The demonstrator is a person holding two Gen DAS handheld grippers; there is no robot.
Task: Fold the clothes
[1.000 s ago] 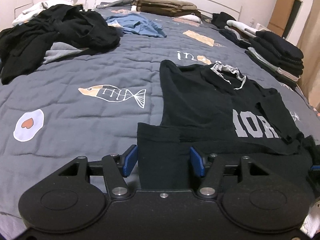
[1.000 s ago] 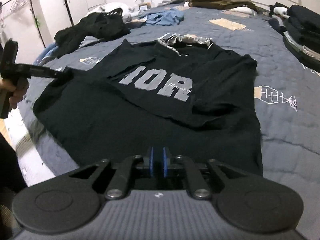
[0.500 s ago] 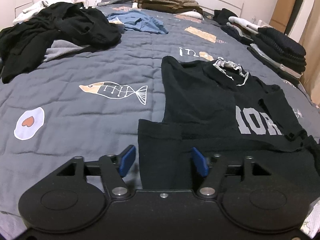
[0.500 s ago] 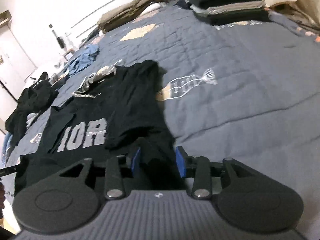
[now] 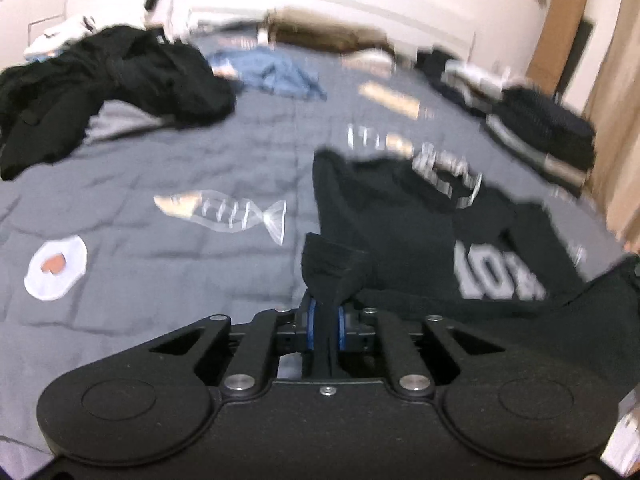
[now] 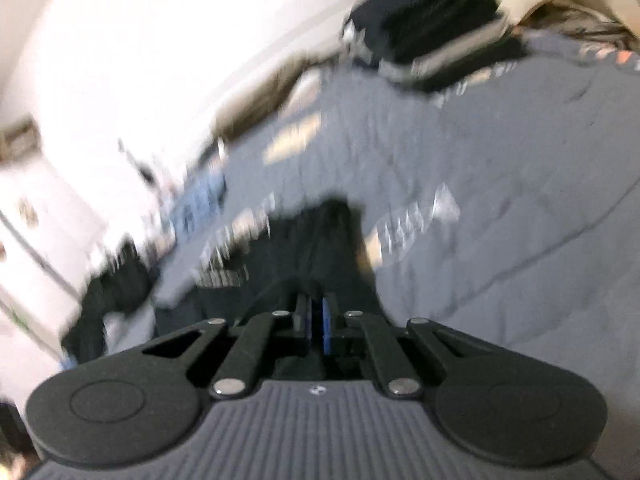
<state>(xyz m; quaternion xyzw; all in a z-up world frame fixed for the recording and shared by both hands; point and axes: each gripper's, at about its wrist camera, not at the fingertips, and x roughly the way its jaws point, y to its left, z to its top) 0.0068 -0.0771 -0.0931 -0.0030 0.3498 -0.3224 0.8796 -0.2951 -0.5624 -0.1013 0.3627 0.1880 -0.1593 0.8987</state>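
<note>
A black T-shirt [image 5: 400, 232] with grey lettering lies face up on the grey bedspread [image 5: 180, 248]. My left gripper [image 5: 325, 316] is at its near left corner. The jaws are closing, and the blue pads pinch a bunched fold of black fabric that stands up in front of them. In the blurred right wrist view, my right gripper [image 6: 316, 320] sits at the near right edge of the T-shirt [image 6: 320, 240]. Its jaws are closing too, nearly together, with dark cloth running into them.
A heap of black clothes [image 5: 100, 92] lies at the far left, a blue garment [image 5: 276, 74] behind it. Folded stacks [image 5: 548, 132] line the right side of the bed, seen also as a dark stack [image 6: 432, 32]. Brown folded clothes [image 5: 320, 34] rest at the headboard.
The left jaws went from wide open around the shirt's corner to closed on it, bunching it up. The right gripper swung to the shirt's right edge, rolled, opened, then closed on the cloth.
</note>
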